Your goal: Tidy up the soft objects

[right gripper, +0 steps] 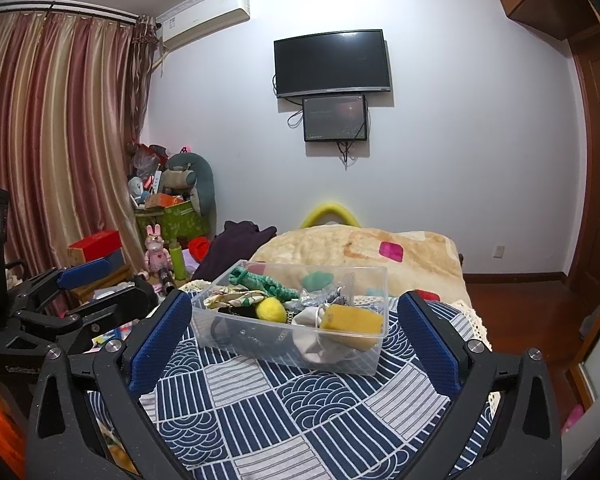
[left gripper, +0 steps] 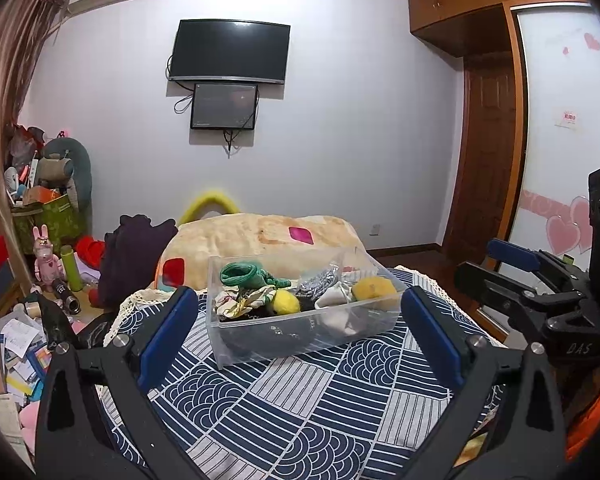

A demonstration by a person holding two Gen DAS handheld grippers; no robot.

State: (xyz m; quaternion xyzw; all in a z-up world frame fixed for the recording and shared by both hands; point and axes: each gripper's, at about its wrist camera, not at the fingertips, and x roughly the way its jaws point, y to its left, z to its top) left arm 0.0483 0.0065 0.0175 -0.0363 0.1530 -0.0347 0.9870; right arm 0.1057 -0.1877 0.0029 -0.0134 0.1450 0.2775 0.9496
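A clear plastic bin (left gripper: 236,344) (right gripper: 364,360) stands on a blue and white patterned cloth (left gripper: 284,412) (right gripper: 284,412). It holds several soft things: a yellow sponge (left gripper: 374,289) (right gripper: 352,320), a yellow felt ball (left gripper: 286,303) (right gripper: 271,309), a green knitted piece (left gripper: 240,274) (right gripper: 260,278), a floral scrunchie (left gripper: 240,300) and white cloth (left gripper: 332,296). My left gripper (left gripper: 300,332) is open and empty, just short of the bin. My right gripper (right gripper: 294,336) is open and empty, also facing the bin. Each gripper shows at the side of the other's view, the right one (left gripper: 532,280) and the left one (right gripper: 72,292).
A beige blanket (left gripper: 260,236) (right gripper: 380,248) lies behind the bin. A dark garment (left gripper: 132,256) lies to its left. Toys, boxes and papers (left gripper: 28,320) clutter the floor at left. Curtains (right gripper: 52,128) hang at left; a wardrobe (left gripper: 520,120) stands at right.
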